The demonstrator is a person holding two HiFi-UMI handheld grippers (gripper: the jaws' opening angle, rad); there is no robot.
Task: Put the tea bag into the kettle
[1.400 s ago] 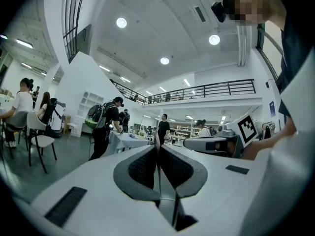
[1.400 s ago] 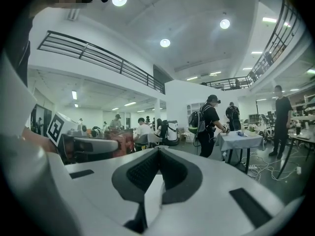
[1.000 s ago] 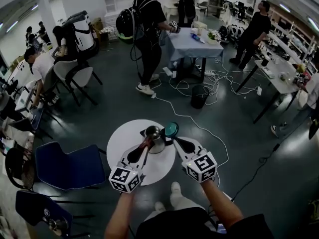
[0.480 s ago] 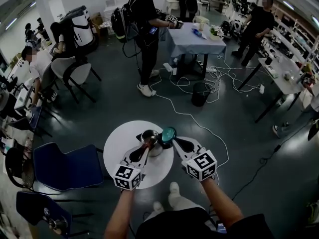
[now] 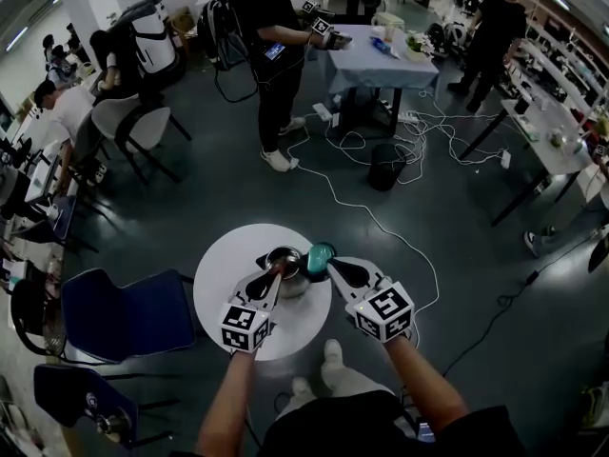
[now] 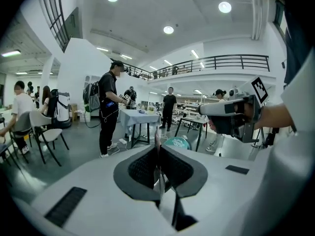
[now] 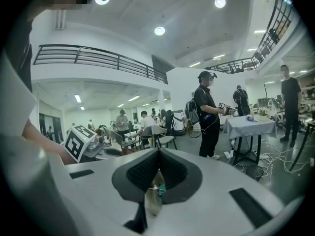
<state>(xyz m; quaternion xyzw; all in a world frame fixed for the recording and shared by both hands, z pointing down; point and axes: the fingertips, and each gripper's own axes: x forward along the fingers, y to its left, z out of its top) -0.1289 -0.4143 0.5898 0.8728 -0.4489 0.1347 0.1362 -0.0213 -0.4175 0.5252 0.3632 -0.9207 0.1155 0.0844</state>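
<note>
Left gripper, clamped on the tea bag, hangs over the kettle's near rim; right gripper grips the lid just right of it.

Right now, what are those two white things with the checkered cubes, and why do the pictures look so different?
Those are two hand-held grippers, like big tongs. A person squeezes one in each hand, and the cubes are part of them. The head view comes from a camera on the person's head, looking down. The other two views come from small cameras riding on each gripper, looking along its jaws. On the round white table stands a metal kettle. The left gripper is shut on a thin tea bag and seems to be right over the kettle. The right gripper is shut on a teal lid, beside the kettle's opening.
</note>
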